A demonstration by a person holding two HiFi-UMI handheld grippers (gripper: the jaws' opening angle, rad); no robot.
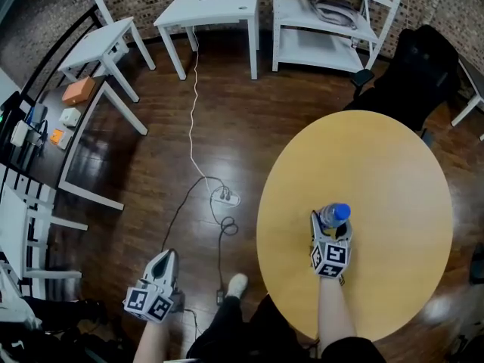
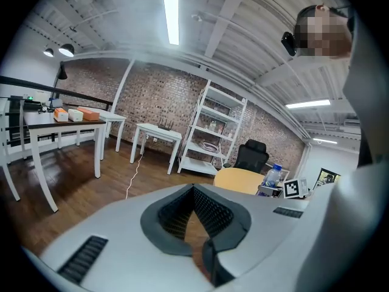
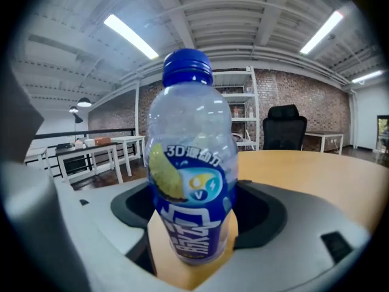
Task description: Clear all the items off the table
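Observation:
A clear plastic bottle with a blue cap and a blue and yellow label stands upright on the round yellow table, near its front edge. My right gripper is down at the table with its jaws wide on either side of the bottle. Yellow table top shows on both sides of the bottle's base, and the pads do not visibly press on it. My left gripper hangs off the table's left over the dark wood floor, shut and empty, its fingers closed together.
A white power strip with cables lies on the floor left of the table. White tables and a white shelf unit stand at the back, and a black office chair behind the table. My shoe is by the table's edge.

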